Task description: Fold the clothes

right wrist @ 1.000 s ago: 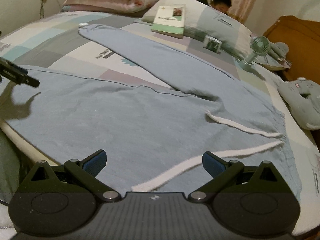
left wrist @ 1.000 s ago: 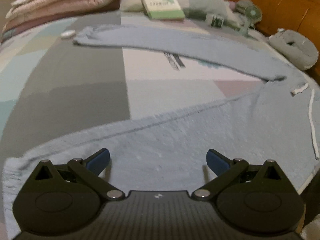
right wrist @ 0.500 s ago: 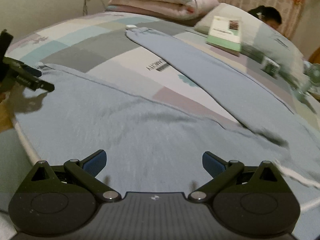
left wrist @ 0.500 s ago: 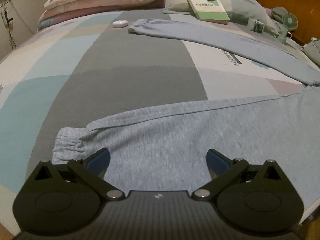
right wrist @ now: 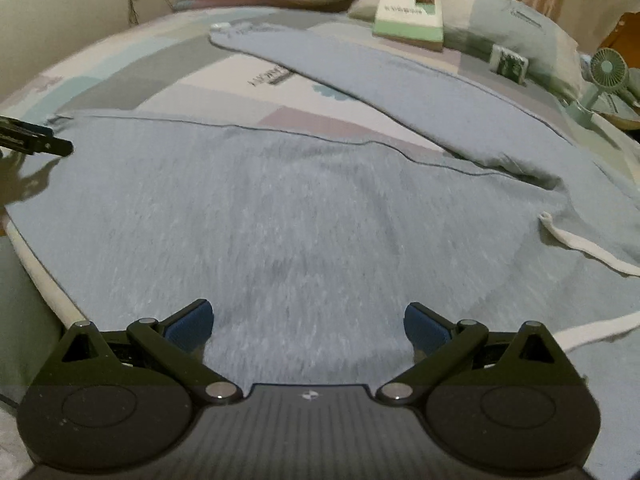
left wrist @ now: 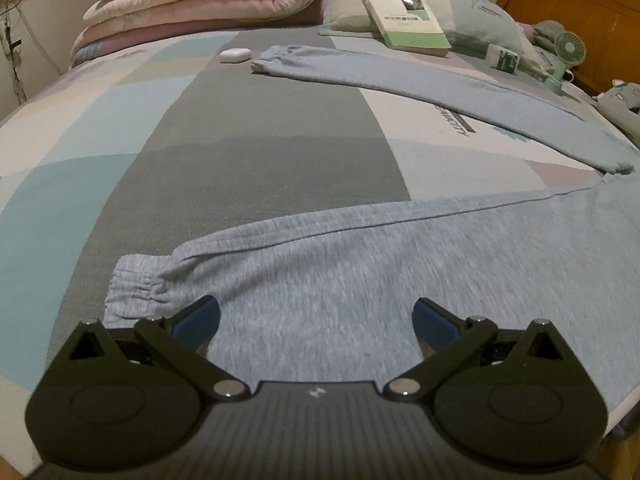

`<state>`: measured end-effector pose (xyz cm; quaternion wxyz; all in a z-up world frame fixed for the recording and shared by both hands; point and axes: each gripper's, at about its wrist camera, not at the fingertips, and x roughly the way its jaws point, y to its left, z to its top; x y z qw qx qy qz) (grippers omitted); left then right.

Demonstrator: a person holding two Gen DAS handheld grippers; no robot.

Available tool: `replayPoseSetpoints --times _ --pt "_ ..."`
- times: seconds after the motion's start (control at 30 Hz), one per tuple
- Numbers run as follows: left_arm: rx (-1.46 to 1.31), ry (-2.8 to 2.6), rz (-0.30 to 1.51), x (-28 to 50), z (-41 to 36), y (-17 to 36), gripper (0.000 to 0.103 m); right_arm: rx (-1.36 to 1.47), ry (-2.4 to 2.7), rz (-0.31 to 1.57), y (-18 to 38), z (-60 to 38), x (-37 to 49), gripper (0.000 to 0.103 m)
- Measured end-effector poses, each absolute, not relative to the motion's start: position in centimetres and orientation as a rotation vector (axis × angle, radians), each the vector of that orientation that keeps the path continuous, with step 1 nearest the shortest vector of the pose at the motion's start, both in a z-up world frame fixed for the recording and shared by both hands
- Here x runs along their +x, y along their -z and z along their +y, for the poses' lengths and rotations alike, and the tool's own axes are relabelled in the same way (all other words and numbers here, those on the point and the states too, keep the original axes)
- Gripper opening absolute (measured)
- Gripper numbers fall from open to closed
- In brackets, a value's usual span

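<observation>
Left gripper [left wrist: 316, 314]: jaws spread wide with nothing between them; it hangs low over the near trouser leg, just inside the cuff end.
Left fingertips [left wrist: 198, 314]: blue pads, one to each side of the grey-blue cloth; whether they touch it cannot be told.
Right gripper [right wrist: 308, 322]: jaws likewise wide apart and empty, poised over the broad upper part of the trousers.
Left gripper seen from the right wrist [right wrist: 36, 142]: a dark tip at the left edge, above the far end of the near leg, with its shadow on the cloth.
Sweatpants [left wrist: 400, 272]: light blue-grey, laid flat on the bed with the two legs splayed apart in a V; the near leg runs along the bed's front edge.
Near cuff [left wrist: 136, 288]: gathered elastic, lying just beside the left gripper's left pad.
Far leg [left wrist: 420, 84]: stretches diagonally toward the pillows, its cuff near a small white case [left wrist: 235, 55].
Drawstring [right wrist: 584, 250]: white cord lying loose on the waist area, right of the right gripper.
Bed sheet [left wrist: 260, 128]: grey, teal and pale colour blocks.
Quilt [left wrist: 200, 8]: pink, folded at the head of the bed.
Book [left wrist: 404, 20]: green and white, propped on a pillow [left wrist: 480, 12].
Small fan [right wrist: 600, 76]: pale green, at the far right.
</observation>
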<state>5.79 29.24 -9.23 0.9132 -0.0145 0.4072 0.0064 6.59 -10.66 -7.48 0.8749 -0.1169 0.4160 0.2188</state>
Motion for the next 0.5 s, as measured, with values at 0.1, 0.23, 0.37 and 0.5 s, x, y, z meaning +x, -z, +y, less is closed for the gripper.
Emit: replayPoseSetpoints --times 0.1,0.23,0.37,0.5 --pt "-0.027 -0.014 0.827 5.1 28.7 8.6 0.102 -0.224 -0.455 0.829 6.3 -10.6 6.4 0.103" --pt "-0.029 0.002 0.834 3.9 27.8 8.7 0.102 -0.241 -0.462 0.881 7.5 -10.7 6.0 0.103" --pt "-0.02 -0.028 0.845 2.6 27.5 9.4 0.102 -0.231 -0.451 0.87 8.1 -11.7 4.0 0.103" --pt "0.005 -0.057 0.859 2.2 27.1 8.6 0.102 -0.215 -0.448 0.852 6.7 -13.3 3.3 0.103"
